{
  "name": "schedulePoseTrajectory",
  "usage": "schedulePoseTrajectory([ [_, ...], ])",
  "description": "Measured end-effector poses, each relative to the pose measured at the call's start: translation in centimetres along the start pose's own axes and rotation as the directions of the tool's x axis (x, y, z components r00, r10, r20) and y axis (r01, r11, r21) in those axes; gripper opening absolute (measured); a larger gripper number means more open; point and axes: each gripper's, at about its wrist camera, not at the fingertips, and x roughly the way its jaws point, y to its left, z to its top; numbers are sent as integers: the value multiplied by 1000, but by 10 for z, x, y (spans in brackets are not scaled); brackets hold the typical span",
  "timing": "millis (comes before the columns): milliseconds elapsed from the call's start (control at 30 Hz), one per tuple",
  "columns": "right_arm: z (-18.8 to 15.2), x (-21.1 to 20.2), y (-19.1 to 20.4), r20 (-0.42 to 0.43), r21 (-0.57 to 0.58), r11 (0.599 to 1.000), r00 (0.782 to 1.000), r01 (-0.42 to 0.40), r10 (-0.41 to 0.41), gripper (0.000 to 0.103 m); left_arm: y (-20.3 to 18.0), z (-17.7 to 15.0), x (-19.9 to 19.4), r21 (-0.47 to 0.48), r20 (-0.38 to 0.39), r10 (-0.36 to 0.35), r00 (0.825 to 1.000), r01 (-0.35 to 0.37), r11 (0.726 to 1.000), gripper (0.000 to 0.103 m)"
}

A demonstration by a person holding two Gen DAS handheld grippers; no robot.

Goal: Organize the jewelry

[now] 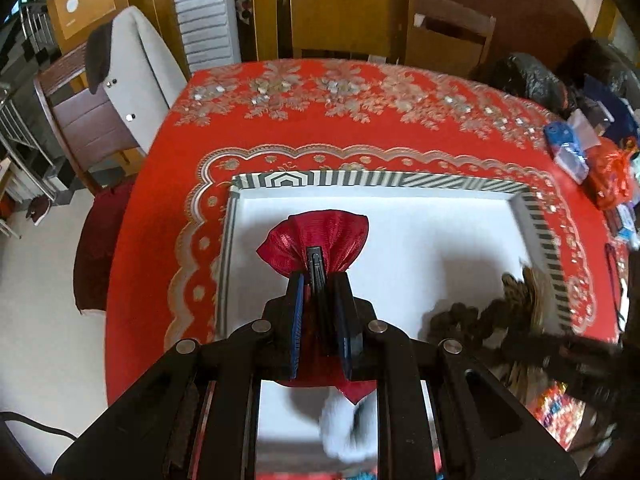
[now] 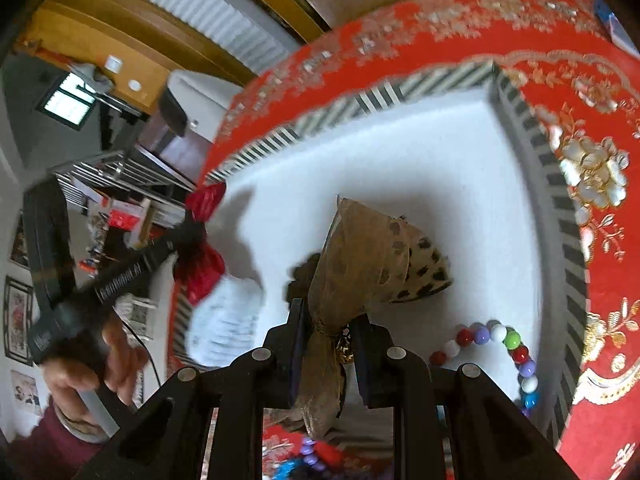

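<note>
My left gripper (image 1: 319, 280) is shut on the neck of a red fabric pouch (image 1: 320, 236) and holds it over the white inside of a striped-rim box (image 1: 360, 180). My right gripper (image 2: 330, 320) is shut on the tied neck of a brown sheer pouch (image 2: 368, 264) with dark spots, above the same box (image 2: 560, 208). The brown pouch also shows blurred in the left wrist view (image 1: 516, 292). The red pouch and the left gripper show at the left of the right wrist view (image 2: 204, 264). A multicoloured bead necklace (image 2: 500, 344) lies in the box by its right wall.
The box sits on a round table under a red floral cloth (image 1: 320, 128). Bags and packets (image 1: 580, 152) crowd the table's right edge. A white fluffy item (image 2: 228, 320) lies near the box's left side. Chairs stand around the table.
</note>
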Motion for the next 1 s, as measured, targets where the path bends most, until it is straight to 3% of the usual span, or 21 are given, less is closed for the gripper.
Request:
schedulePoseTrajectory([
  [267,1,22,10,-47,-69,998,999,-4,1,21,-2,11,42,14,-54,38,998,-38,999,14],
  [333,2,20,10,-57,-87,996,998,13,-18,25,-1,12,48,17,-66,48,997,-47,999,14],
  [400,3,11,9,-40,-96,995,998,36,-40,37,0,11,54,12,-80,51,996,-51,999,14],
  [533,3,-14,6,10,-85,996,1000,16,-15,40,3,10,55,-3,-80,49,996,-50,999,24],
  [667,-2,-25,11,40,-108,993,998,49,-45,42,5,9,48,-19,-71,47,996,-48,999,52],
  [1000,-27,-52,38,152,-219,967,983,131,-99,42,9,-12,-17,-47,25,80,996,-79,996,53],
])
